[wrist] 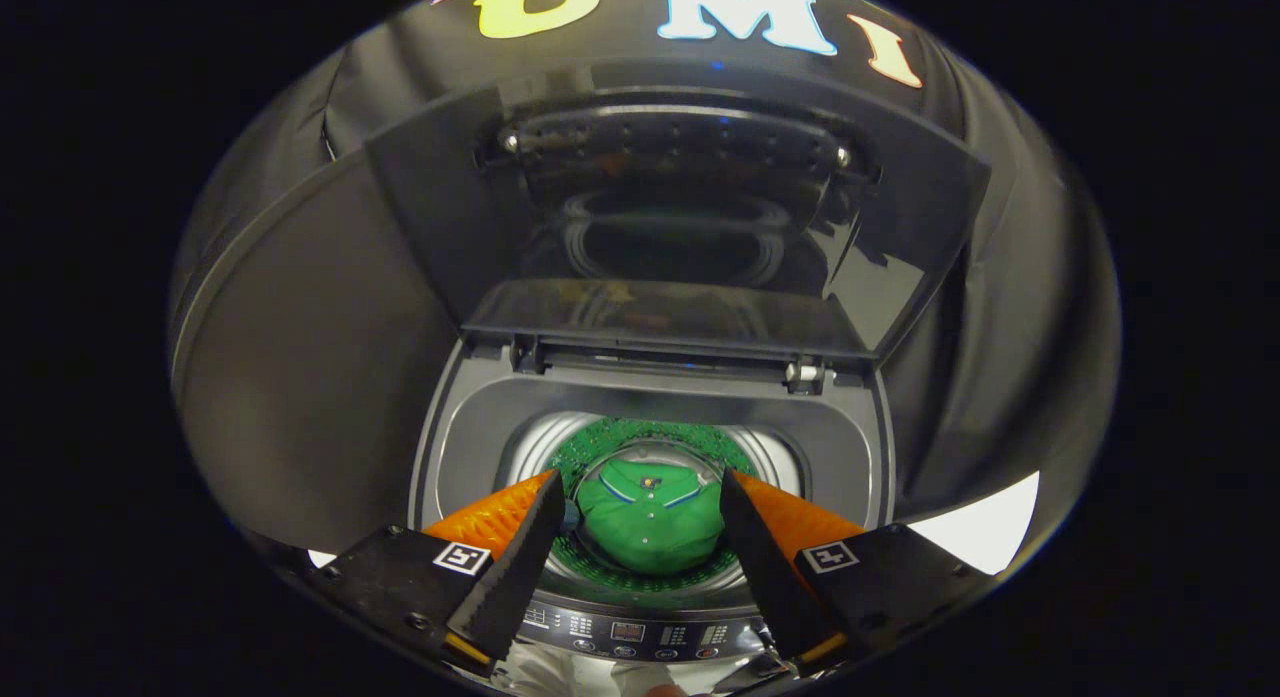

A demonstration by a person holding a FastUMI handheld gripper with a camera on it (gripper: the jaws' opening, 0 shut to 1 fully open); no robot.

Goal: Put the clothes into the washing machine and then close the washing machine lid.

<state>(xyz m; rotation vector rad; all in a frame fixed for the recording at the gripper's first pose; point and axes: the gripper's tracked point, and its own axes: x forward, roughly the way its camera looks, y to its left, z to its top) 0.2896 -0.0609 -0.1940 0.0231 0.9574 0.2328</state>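
Right now my gripper hangs over the mouth of the grey top-loading washing machine, its two orange-backed, black-faced fingers spread wide with nothing between the pads. The folded green garment with a thin blue-and-white trim lies down in the shiny steel drum, below the gap between my fingers and a little ahead of them; it touches neither one. From that I judge the loading part done and the closing part not yet started.

What the next move turns on is the dark, glossy, glass-panelled lid. It stands raised well beyond my fingers, on the far side of the opening, tilted back toward the booth wall. Its hinges sit along the far rim of the tub, so its free edge is the upper one, farthest from me, and its long axis runs crosswise to the line of my fingers. To shut it I would have to go up and forward over the opening, get a finger behind or on that top edge, and draw it down toward me.

The control panel with its small buttons lies just beneath my fingers, on the near rim. A careless sweep could knock it, I reckon.
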